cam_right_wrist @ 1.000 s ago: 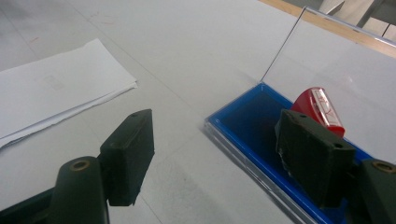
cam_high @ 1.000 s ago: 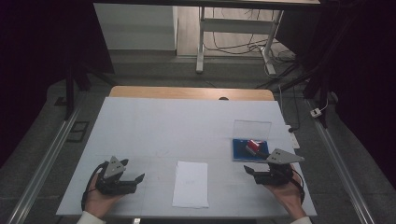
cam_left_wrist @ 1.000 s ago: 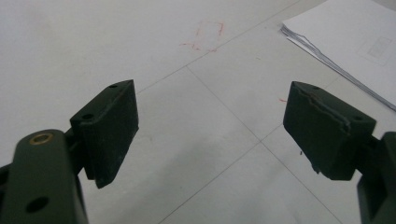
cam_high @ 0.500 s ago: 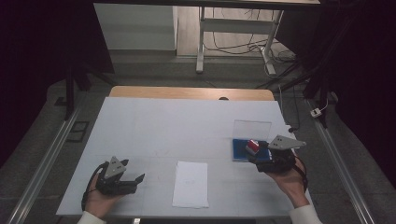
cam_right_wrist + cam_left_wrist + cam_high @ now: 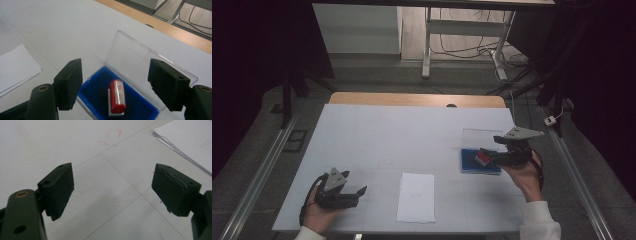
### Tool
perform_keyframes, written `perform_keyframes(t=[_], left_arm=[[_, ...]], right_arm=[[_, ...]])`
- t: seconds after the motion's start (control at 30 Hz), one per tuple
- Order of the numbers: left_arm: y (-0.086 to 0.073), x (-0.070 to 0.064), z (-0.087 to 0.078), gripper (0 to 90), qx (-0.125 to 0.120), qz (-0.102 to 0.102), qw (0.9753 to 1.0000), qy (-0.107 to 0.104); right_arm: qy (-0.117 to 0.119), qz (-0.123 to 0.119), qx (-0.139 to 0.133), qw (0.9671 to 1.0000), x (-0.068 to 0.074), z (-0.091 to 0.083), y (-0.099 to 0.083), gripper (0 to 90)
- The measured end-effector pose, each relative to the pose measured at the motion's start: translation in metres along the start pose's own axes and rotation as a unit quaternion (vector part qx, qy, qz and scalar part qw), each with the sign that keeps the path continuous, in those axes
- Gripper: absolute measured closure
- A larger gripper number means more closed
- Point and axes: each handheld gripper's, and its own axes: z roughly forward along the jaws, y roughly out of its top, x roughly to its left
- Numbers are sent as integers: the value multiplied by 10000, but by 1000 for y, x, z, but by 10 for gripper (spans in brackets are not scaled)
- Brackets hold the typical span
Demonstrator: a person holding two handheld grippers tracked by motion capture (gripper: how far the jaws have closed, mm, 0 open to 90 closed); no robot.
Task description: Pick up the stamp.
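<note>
A small red stamp (image 5: 117, 96) lies in an open blue case (image 5: 140, 107) whose clear lid (image 5: 140, 60) stands up behind it. My right gripper (image 5: 117, 75) is open and hovers just above the case, one jaw on each side of the stamp and touching neither. From the high view, the right gripper (image 5: 486, 157) is over the blue case (image 5: 472, 167) at the table's right. My left gripper (image 5: 358, 193) rests open near the front left, nothing between its jaws. A stack of white paper (image 5: 416, 196) lies between the two hands.
The white table top (image 5: 402, 135) has a wooden strip along its far edge. In the left gripper view, the paper stack (image 5: 190, 137) is at the upper right and faint red marks (image 5: 112, 137) show on the table. Metal rails run beside the table.
My right gripper has lifted and moved forward and left, ending over the blue case with the stamp. The left gripper has stayed where it was.
</note>
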Motion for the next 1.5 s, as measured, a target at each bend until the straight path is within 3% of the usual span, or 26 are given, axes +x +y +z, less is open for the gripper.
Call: perform_keyframes(t=[0.07, 0.37, 0.47, 0.93, 1.5], left_arm=[[0, 0, 0, 181, 4, 4, 10000, -3], [0, 0, 2, 181, 34, 28, 10000, 12], [-1, -1, 2, 181, 41, 30, 10000, 9], [-1, -1, 3, 181, 57, 44, 10000, -4], [-2, 0, 4, 181, 74, 50, 10000, 7]], right_arm=[[26, 82, -66, 9999, -4, 3, -3, 285], [111, -36, 612, 9981, -10, 29, -13, 292], [138, -37, 706, 9974, -9, 33, -14, 307], [132, 56, 889, 9959, -12, 42, -26, 413], [159, -19, 1020, 9947, -10, 45, -28, 667]])
